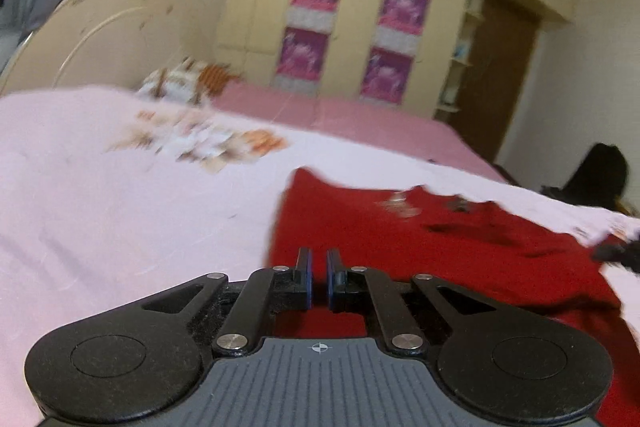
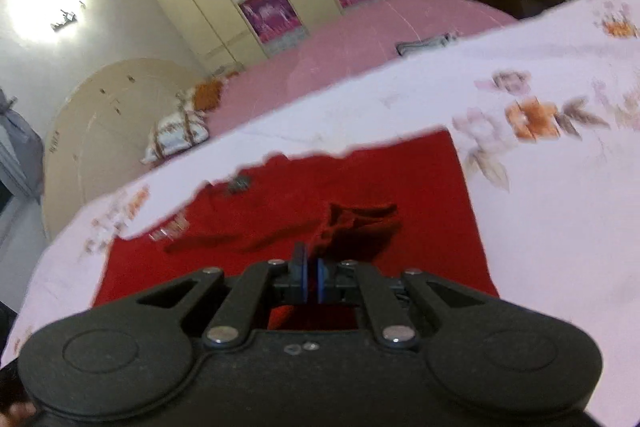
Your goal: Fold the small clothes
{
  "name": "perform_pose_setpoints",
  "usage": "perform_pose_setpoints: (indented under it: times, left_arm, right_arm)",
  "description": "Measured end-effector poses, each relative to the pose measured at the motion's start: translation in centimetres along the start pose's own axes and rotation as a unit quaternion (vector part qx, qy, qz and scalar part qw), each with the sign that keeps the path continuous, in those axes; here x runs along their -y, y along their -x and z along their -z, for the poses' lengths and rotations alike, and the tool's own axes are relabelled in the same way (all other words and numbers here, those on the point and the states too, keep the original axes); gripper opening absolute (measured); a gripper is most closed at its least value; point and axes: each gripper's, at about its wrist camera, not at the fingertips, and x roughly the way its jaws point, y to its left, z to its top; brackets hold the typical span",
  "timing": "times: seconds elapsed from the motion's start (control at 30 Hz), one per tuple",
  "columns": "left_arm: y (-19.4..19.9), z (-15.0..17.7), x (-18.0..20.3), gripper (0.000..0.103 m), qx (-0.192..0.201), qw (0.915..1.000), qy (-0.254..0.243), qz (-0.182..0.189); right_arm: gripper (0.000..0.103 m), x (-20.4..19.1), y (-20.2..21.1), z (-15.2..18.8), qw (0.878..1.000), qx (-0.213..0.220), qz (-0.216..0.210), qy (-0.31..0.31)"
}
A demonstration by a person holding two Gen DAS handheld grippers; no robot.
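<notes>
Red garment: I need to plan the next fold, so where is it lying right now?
The red garment lies spread on the floral sheet of the bed, right of centre in the left wrist view and directly ahead of the right gripper, which pinches its cloth.

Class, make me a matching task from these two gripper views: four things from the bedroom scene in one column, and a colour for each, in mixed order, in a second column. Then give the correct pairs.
Things
1. garment spread on the bed
2. floral sheet under it
3. wardrobe doors
4. gripper body

Colours
A. cream
B. black
C. red
D. pale pink with orange flowers

Pairs: 1-C, 2-D, 3-A, 4-B
</notes>
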Motion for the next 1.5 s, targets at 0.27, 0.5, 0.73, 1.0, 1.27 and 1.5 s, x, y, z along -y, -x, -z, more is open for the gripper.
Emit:
perform_pose_setpoints:
  times: [0.27,0.5,0.73,1.0,1.27,1.5]
  left_arm:
    - [-2.9,1.3,6.2,0.005,-0.062,0.9925,-0.077,0.073]
    - [-7.9,0.0,7.9,0.005,-0.073,0.9926,-0.093,0.026]
    - [-7.7,0.0,3.1,0.005,-0.063,0.9967,-0.040,-0.031]
    - [-6.5,0.2,2.9,0.005,-0.068,0.9953,-0.063,-0.026]
    - [-0.7,1.3,-1.5,0.005,-0.042,0.9986,0.015,-0.027]
    - [-3.6,-2.2,1.6,0.005,-0.021,0.9992,-0.032,0.009]
  right_arm:
    - [0.005,-0.8,1.0,-1.6,0.999,0.021,-0.012,0.021]
    - [0.005,-1.2,1.0,-1.1,0.999,0.014,-0.023,0.018]
    - [0.005,-2.2,4.6,-2.9,0.995,0.088,-0.040,0.030]
    - [0.006,1.4,-1.6,1.3,0.999,-0.030,0.023,0.006]
    - [0.005,1.9,-0.9,1.2,0.999,-0.025,0.027,0.014]
    - [0.005,1.1,-0.1,1.0,0.999,-0.007,0.027,0.043]
